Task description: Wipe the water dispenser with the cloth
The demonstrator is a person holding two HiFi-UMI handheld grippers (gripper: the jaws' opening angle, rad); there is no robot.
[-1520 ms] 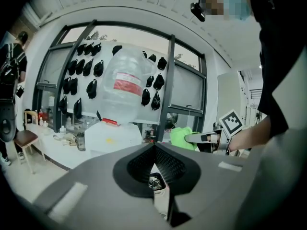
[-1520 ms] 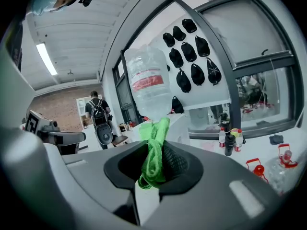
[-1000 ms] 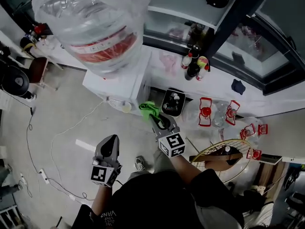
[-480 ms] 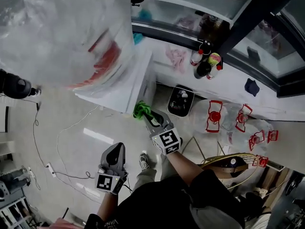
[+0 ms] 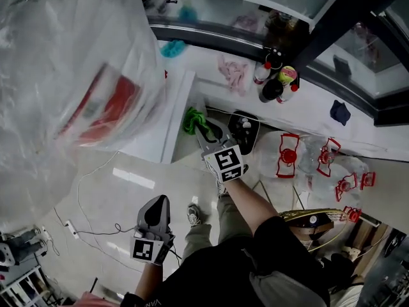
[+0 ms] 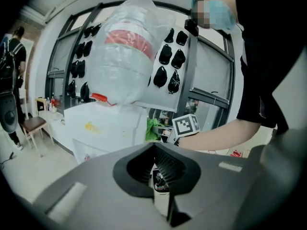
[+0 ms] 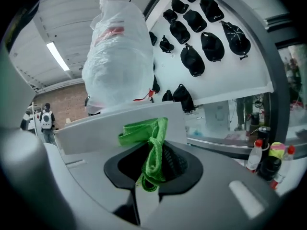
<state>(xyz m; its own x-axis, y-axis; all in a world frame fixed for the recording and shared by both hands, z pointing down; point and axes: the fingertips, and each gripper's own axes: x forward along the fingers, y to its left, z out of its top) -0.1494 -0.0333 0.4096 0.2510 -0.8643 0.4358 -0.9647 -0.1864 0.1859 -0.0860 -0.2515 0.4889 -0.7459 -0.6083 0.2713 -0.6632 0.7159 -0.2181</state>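
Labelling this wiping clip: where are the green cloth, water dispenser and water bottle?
green cloth (image 7: 153, 152), right gripper view, on its hanging folded strip.
water dispenser (image 6: 105, 131), left gripper view, on its white side panel.
water bottle (image 7: 117, 61), right gripper view, on its plastic-wrapped body.

The head camera is looking steeply down past the wrapped bottle (image 5: 70, 75) atop the water dispenser (image 5: 174, 117). The left claw (image 5: 157, 203) camera is gazing up from low and well back, and the right claw (image 5: 203, 132) camera from close against the dispenser's white wall. All three are sharing that bottle.

No readable text, no numbers — none
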